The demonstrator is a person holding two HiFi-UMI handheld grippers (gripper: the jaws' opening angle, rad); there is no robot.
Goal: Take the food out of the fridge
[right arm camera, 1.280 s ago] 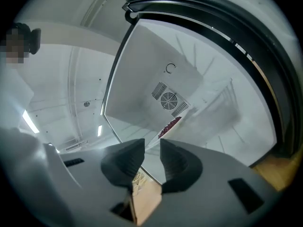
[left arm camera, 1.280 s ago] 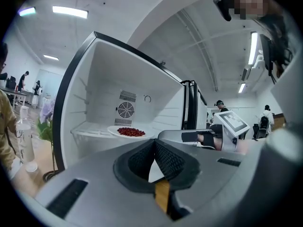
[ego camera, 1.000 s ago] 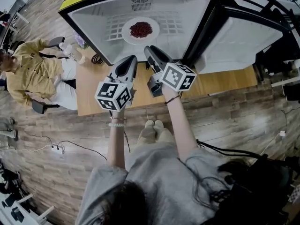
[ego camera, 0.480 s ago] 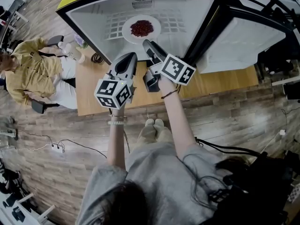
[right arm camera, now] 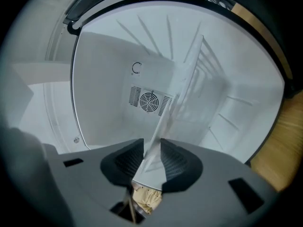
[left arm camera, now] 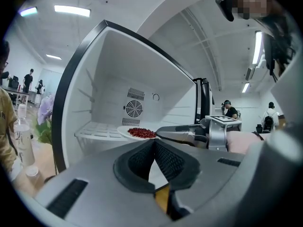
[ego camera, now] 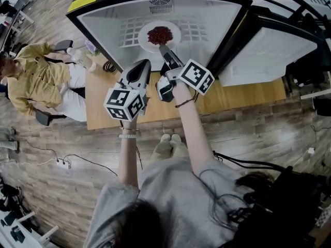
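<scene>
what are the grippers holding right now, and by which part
The right gripper, fingers just closing, pinches the plate of red food by its near rim; the left gripper holds nothing.

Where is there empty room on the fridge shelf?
The wire shelf is bare left and right of the plate, out to the fridge walls. In front it's crowded: the right gripper, jaws just closing, grips the plate's rim.

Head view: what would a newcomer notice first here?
The open fridge fills the top, a white plate of red food on its shelf. The right claw has just been closing and pinches the plate's near rim; the left claw waits short of the fridge, shut and empty.
</scene>
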